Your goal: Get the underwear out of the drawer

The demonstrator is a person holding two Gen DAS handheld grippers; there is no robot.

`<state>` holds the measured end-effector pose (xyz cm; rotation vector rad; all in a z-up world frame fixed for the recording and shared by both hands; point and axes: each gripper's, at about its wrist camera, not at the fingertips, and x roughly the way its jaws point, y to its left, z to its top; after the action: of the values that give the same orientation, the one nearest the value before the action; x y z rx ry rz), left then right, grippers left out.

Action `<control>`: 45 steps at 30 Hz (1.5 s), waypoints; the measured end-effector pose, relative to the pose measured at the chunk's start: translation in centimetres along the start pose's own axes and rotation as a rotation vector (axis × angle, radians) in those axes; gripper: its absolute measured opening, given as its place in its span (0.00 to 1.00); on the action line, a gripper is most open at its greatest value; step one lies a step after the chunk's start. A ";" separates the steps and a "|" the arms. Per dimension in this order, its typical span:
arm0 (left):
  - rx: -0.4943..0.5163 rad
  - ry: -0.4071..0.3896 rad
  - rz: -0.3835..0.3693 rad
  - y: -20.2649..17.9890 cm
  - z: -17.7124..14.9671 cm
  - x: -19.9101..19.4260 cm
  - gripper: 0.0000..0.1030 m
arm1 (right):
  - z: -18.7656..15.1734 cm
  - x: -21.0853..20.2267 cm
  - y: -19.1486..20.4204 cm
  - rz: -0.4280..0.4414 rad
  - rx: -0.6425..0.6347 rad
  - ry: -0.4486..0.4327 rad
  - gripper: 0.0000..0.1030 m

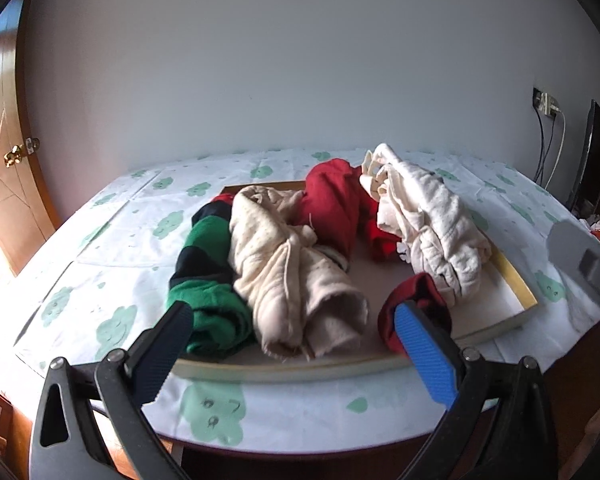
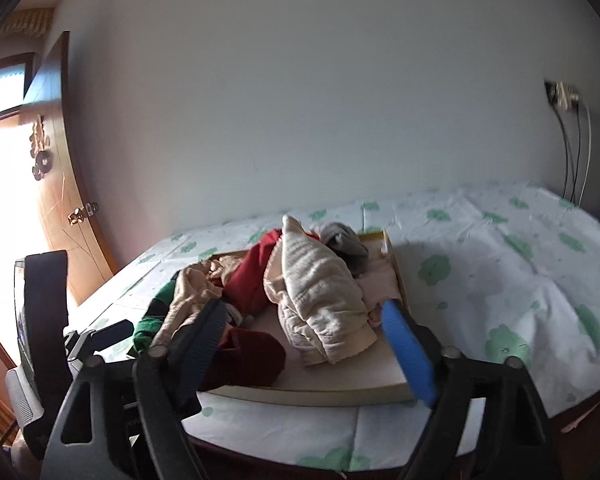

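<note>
Left gripper (image 1: pixel 296 330) fingers spread, nothing held, just short of drawer (image 1: pixel 284 370) front rim | right gripper (image 2: pixel 306 328) likewise released over same rim | underwear (image 1: pixel 300 276) heaped inside drawer, spilling past left edge | drawer near table (image 1: pixel 112 240) front edge; bare cloth on both sides.

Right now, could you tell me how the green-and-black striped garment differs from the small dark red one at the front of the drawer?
The green-and-black striped garment is striped and long, draped over the drawer's left edge; the small dark red garment is plain, compact and bunched inside the front rim. The striped one lies against the beige garment; the red one sits apart from it. Neither is gripped.
</note>
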<state>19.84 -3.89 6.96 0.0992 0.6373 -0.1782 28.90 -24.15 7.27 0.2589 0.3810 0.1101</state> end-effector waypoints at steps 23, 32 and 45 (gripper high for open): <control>0.004 -0.152 0.026 0.5 -2.9 -10.3 0.99 | -1.8 -10.9 2.0 0.022 0.039 -0.132 0.85; -0.001 -0.211 0.041 1.2 -3.4 -13.8 0.99 | -2.5 -14.5 3.0 0.021 0.043 -0.190 0.86; -0.018 -0.237 0.060 1.5 -3.1 -15.0 0.99 | -2.4 -16.1 4.8 0.030 -0.022 -0.222 0.86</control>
<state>6.47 0.07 13.50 0.0788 0.3993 -0.1237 12.84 -21.46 12.10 0.2521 0.1553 0.1133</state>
